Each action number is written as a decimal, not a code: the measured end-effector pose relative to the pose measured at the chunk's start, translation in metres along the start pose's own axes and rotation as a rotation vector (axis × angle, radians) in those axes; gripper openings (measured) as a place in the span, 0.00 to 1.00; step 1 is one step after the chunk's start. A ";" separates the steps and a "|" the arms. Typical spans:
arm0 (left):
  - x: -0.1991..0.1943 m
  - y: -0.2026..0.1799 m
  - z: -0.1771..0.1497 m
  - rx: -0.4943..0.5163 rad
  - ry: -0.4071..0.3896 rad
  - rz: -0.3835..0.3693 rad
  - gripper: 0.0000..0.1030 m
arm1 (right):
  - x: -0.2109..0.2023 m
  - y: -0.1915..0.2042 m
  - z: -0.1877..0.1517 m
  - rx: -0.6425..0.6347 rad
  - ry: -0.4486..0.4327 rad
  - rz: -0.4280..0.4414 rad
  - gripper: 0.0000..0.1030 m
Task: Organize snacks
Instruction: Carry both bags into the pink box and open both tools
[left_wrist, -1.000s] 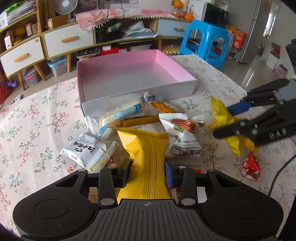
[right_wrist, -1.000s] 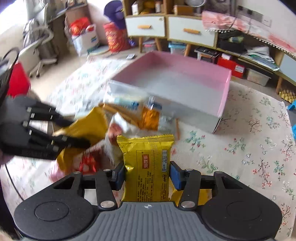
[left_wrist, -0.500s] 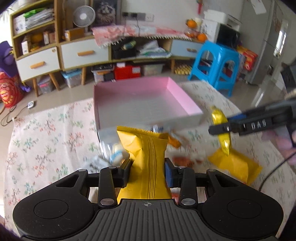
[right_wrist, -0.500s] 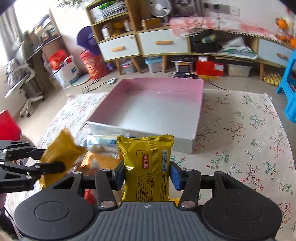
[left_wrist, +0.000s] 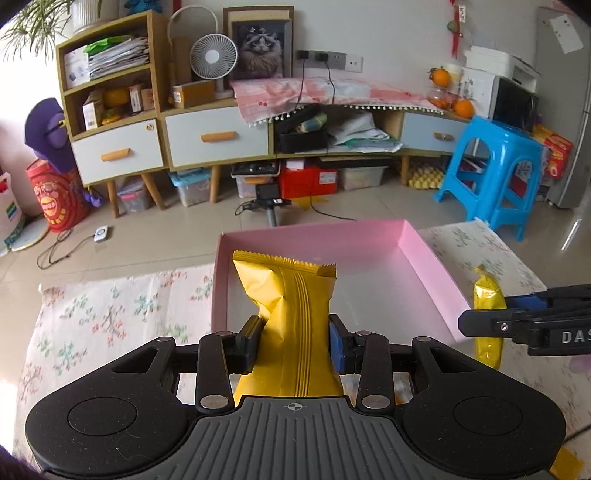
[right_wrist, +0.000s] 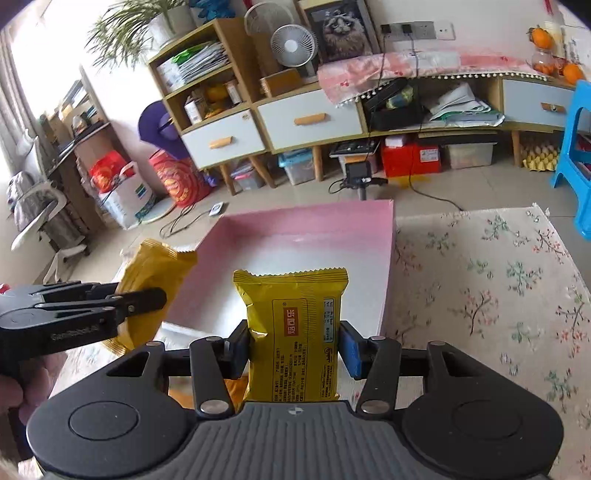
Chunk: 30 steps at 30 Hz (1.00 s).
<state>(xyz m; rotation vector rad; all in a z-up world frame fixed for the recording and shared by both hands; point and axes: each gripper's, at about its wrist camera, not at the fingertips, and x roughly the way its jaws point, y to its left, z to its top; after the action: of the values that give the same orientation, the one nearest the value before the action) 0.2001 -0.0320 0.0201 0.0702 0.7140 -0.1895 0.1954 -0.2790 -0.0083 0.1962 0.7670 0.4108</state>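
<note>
I hold one yellow snack packet (left_wrist: 291, 314) clamped in the left tool (left_wrist: 293, 339), pinched at its waist, its serrated top edge standing over the near-left part of the pink box (left_wrist: 424, 266). The right tool (right_wrist: 293, 343) is clamped on a second yellow packet (right_wrist: 295, 332), poised over the near wall of the pink box toward its right side. The box interior appears bare. To place both well, I judge each packet should be carried fully past the near wall, lowered close to the box floor, then released side by side, not stacked. I would keep the tools apart over the box so they do not collide above the floral desk (right_wrist: 480, 277).
</note>
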 end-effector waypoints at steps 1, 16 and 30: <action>0.005 -0.003 0.002 0.012 -0.004 0.011 0.34 | 0.002 -0.002 0.002 0.013 -0.009 0.000 0.38; 0.063 -0.008 0.004 0.046 0.047 0.125 0.33 | 0.026 -0.027 0.015 0.089 -0.046 -0.024 0.39; 0.058 -0.005 -0.013 0.063 0.125 0.133 0.32 | 0.050 -0.016 0.010 0.017 -0.013 -0.064 0.40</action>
<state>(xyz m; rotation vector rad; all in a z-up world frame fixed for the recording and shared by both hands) 0.2339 -0.0441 -0.0280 0.1907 0.8253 -0.0807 0.2392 -0.2726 -0.0377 0.1902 0.7620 0.3424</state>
